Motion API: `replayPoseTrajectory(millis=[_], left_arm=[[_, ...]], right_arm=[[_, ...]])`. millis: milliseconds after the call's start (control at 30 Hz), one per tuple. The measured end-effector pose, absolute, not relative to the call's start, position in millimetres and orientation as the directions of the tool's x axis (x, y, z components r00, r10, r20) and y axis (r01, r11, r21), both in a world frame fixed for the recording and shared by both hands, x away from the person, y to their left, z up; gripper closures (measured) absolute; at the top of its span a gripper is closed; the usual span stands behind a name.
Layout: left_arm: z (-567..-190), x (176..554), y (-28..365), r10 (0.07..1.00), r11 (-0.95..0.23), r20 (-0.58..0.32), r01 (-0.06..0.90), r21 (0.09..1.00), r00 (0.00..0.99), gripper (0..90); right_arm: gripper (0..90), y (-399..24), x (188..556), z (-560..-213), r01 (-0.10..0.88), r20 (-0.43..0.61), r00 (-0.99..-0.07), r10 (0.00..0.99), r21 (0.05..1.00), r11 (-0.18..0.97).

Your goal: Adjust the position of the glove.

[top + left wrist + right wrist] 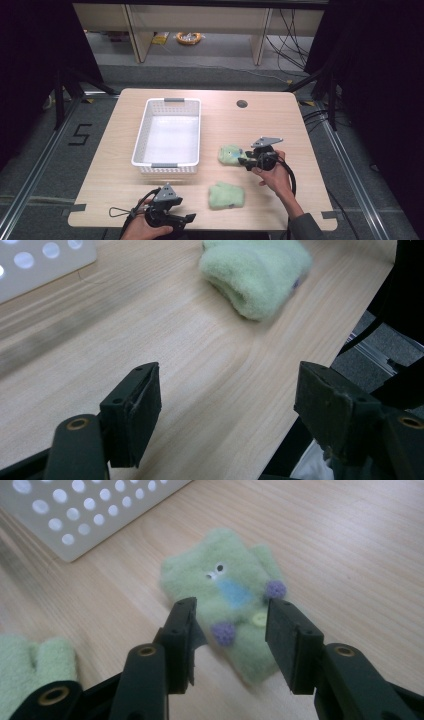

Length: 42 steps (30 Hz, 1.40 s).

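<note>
Two pale green fleece mittens on light wooden tabletop, white perforated plastic basket left of centre, standing empty.

Decorated green fleece mitten with blue patch, purple pom-poms and button lying flat toward right edge of tabletop, just right of basket's near right corner. Right tongs released, jaws parted and straddling mitten's near end in right gripper view, pads level with purple pom-poms, not yet closed on fabric. Mitten touching nothing else.

Plain green fleece mitten lying near front edge of tabletop, between both hands, apart from first mitten. Left tongs released, wide apart, hovering low at front edge, left of plain mitten, aimed toward it in left gripper view but well short.

Handling judgement: soft, light, floppy, compressible; no breakage risk, low slip on fleece. Likely to droop and fold when lifted by one end. Best hold: pinch across flat body or cuff edge, through both layers, avoiding button and pom-poms so pads seat on fabric. Deep bite needed, since a thin fleece edge could pull free.
</note>
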State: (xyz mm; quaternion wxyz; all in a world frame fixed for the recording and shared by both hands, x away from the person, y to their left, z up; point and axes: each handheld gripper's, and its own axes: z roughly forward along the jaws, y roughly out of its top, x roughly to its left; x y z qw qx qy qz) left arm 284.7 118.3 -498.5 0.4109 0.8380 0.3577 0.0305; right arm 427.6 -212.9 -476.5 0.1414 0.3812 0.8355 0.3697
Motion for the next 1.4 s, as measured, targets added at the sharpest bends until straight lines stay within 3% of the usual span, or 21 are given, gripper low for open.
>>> replayPoseTrajectory(millis=[533,767,1100,1400], left_arm=[[-500,286,119,0.646,-0.36,-0.26,0.587,0.725,0.718,25.5],[-501,286,119,0.632,-0.395,-0.238,0.571,0.72,0.738,25.6],[-503,286,118,0.622,-0.418,-0.231,0.566,0.71,0.748,25.6],[-504,287,119,0.639,-0.394,-0.24,0.579,0.714,0.731,25.6]], right_arm=[[63.2,-197,454,-491,0.577,0.038,-0.652,0.757,0.673,0.463],[64.3,-195,455,-496,0.576,0.029,-0.657,0.753,0.663,0.478],[82.4,-195,459,-502,0.577,0.083,-0.677,0.732,0.678,0.456],[85.8,-199,457,-496,0.548,0.076,-0.7,0.71,0.694,0.466]])
